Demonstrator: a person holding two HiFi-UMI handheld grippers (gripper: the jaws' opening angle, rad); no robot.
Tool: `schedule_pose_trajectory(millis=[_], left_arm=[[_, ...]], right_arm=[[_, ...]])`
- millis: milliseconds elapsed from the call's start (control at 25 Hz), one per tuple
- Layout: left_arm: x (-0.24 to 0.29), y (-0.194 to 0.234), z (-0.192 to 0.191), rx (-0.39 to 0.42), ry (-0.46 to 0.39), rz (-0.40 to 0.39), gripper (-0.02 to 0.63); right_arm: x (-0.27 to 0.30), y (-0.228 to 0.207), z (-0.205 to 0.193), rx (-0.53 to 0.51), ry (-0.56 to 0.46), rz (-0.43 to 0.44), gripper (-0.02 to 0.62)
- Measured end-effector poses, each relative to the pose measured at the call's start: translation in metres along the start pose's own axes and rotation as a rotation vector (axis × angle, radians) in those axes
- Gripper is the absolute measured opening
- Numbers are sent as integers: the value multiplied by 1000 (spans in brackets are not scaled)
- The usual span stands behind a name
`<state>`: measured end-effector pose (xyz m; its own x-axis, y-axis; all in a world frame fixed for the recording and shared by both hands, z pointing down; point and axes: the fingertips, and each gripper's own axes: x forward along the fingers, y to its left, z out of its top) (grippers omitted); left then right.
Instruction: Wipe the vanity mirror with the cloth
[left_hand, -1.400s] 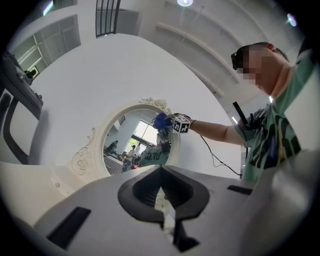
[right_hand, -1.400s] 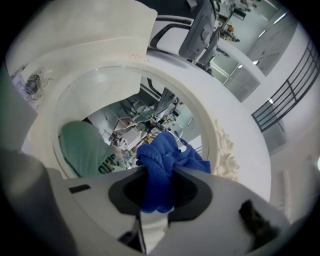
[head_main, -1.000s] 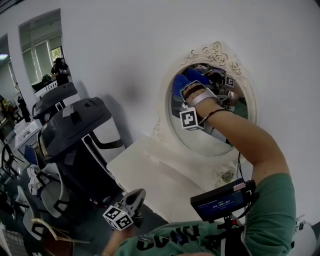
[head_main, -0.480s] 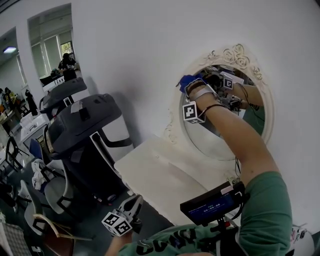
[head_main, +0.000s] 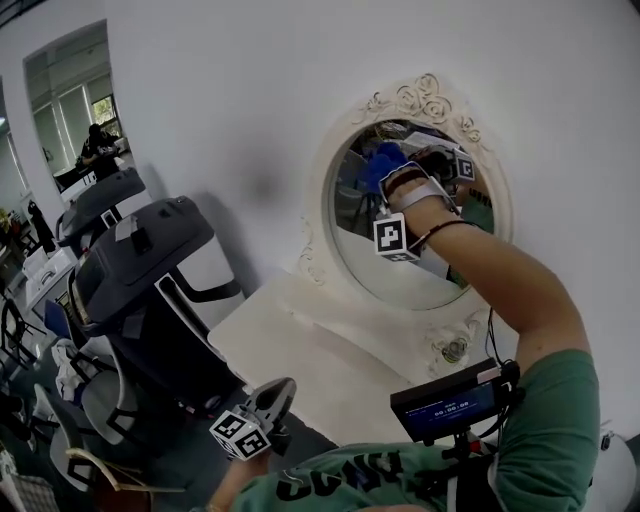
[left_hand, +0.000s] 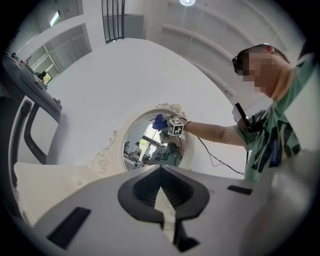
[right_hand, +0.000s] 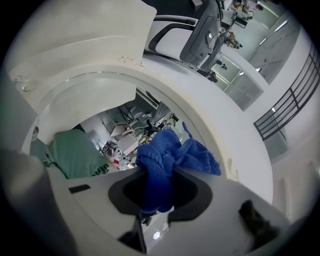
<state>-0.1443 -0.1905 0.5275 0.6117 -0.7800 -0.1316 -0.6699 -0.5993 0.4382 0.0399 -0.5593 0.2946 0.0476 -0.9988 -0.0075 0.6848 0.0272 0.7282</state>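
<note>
- A green shirt (head_main: 350, 485) fills the bottom edge of the head view. A small screen (head_main: 447, 408) is mounted at the chest, at lower right.
- The left gripper (head_main: 272, 396) hangs low at bottom centre-left, its marker cube nearest the camera. In its own view (left_hand: 161, 202) the jaws are pressed together with nothing between them, and it points up toward the mirror from well away.
- A white tabletop (head_main: 300, 350) runs across the middle of the frame, beyond that gripper and below the mirror.
- The right arm reaches up from the lower right to the upper centre. The right gripper (head_main: 398, 178) is there, in front of the glass.
- In the right gripper view its jaws (right_hand: 159, 197) pinch a blue cloth (right_hand: 172, 155). A fold is caught between the pads and the rest is bunched ahead of the tips.
- The cloth (head_main: 383, 162) sits at the upper left part of the glass, just inside the rim. It shows in the left gripper view too (left_hand: 159, 121).
- The vanity mirror (head_main: 395, 275) is oval and stands on the tabletop against the wall (head_main: 230, 90). Its white frame (head_main: 425, 100) has scrollwork at the top.
- The glass (right_hand: 95, 125) reflects the green shirt and a cluttered room.
- Dark machines (head_main: 140, 255) stand at centre left, with office chairs (head_main: 90, 395) in the lower left corner.
- Window openings (head_main: 65, 100) in the wall occupy the upper left.
</note>
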Motion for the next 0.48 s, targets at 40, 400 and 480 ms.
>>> schedule_pose_trajectory(millis=[40, 400, 480], left_arm=[[8, -5, -1, 1, 6, -22, 6], [70, -51, -7, 33, 31, -182, 6], [75, -58, -8, 28, 32, -193, 6]], right_arm=[[-9, 10, -13, 3, 4, 10, 87], [-76, 81, -116, 2, 115, 128, 87], [-86, 90, -130, -12, 142, 145, 87]])
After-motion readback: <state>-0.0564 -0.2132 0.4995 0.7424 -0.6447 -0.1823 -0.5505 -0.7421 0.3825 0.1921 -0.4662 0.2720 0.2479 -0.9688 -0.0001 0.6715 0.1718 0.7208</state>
